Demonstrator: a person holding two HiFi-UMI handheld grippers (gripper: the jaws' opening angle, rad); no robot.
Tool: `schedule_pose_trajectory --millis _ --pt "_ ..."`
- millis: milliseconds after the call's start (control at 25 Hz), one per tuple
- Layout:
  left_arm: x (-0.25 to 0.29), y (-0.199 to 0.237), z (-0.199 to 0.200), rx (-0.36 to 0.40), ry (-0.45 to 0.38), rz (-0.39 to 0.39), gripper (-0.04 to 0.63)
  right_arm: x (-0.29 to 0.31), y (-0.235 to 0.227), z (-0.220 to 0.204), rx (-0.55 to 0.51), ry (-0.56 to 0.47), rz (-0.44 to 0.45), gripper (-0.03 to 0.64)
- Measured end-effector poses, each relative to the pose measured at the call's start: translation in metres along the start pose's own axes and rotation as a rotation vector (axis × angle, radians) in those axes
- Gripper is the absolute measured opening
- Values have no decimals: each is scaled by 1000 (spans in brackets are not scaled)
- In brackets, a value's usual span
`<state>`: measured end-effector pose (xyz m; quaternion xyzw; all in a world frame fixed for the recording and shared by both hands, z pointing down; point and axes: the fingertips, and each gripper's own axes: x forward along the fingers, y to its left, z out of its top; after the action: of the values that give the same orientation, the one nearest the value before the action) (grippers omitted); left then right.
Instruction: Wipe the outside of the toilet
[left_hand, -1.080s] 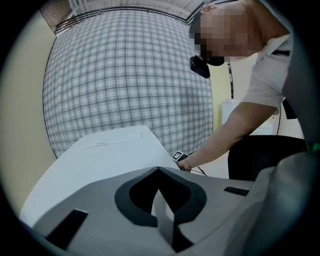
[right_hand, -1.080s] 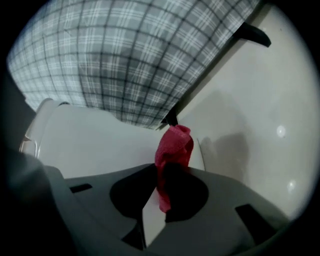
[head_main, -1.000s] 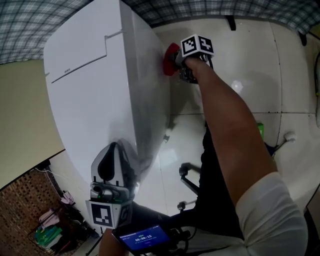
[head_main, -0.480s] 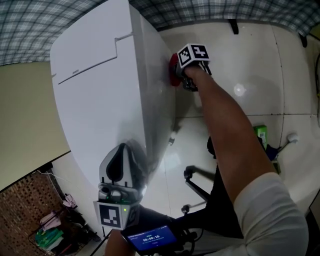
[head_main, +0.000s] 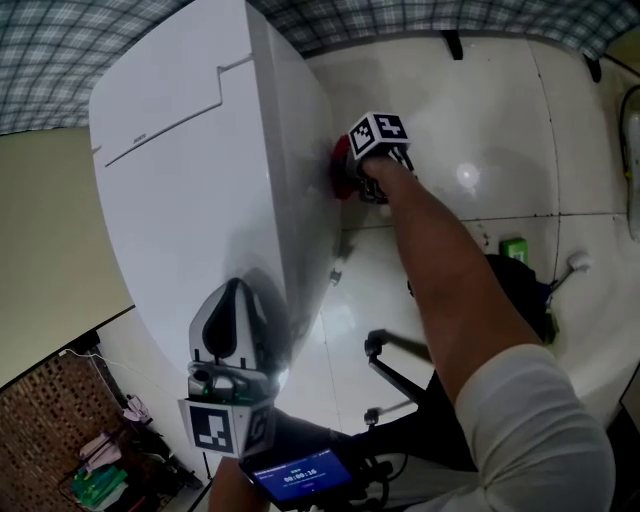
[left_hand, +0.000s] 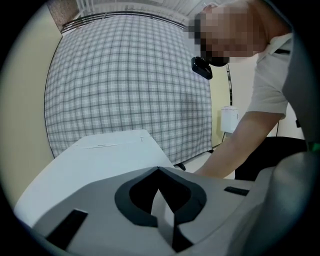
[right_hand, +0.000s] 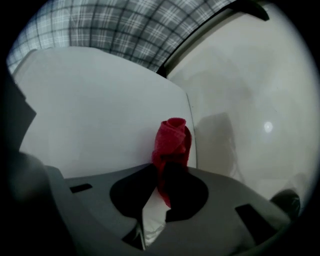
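Note:
The white toilet (head_main: 190, 170) fills the left of the head view, its flat lid on top and its smooth side wall facing right. My right gripper (head_main: 350, 172) is shut on a rolled red cloth (head_main: 341, 168) and presses it against that side wall. The right gripper view shows the red cloth (right_hand: 171, 145) sticking out from between the jaws onto the white wall (right_hand: 90, 110). My left gripper (head_main: 232, 335) rests at the toilet's near end, its jaws shut with nothing between them; its own view looks over the lid (left_hand: 100, 155).
Glossy white floor tiles (head_main: 480, 120) lie right of the toilet. A small green item (head_main: 514, 249) and a black metal frame (head_main: 385, 375) sit on the floor near my legs. A checked curtain (left_hand: 130, 80) hangs behind the toilet. Clutter (head_main: 95, 470) lies at bottom left.
My right gripper has slid the red cloth along the toilet's side wall, lower in the picture and nearer to me. The left gripper has stayed at the near end.

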<state>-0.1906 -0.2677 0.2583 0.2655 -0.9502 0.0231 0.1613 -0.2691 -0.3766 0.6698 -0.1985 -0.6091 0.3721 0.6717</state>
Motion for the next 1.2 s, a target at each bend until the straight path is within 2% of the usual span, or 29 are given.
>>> schedule_pose_trajectory --millis 200,520,800,1040,1200 --pt "-1 -1 3 -15 -22 -15 7 19 -17 -53 88 6 46 49" --pt "-5 2 4 -34 -54 -23 7 37 -22 -106 38 80 -1 49" --pt "-11 3 8 -65 -104 -64 7 43 -19 -147 -26 115 -43 49" --pt "-21 -7 9 -62 -137 -128 7 48 -17 -179 -27 110 -60 49" --pt "-35 -17 3 -40 -133 -188 7 53 -15 -203 -45 145 -73 49"
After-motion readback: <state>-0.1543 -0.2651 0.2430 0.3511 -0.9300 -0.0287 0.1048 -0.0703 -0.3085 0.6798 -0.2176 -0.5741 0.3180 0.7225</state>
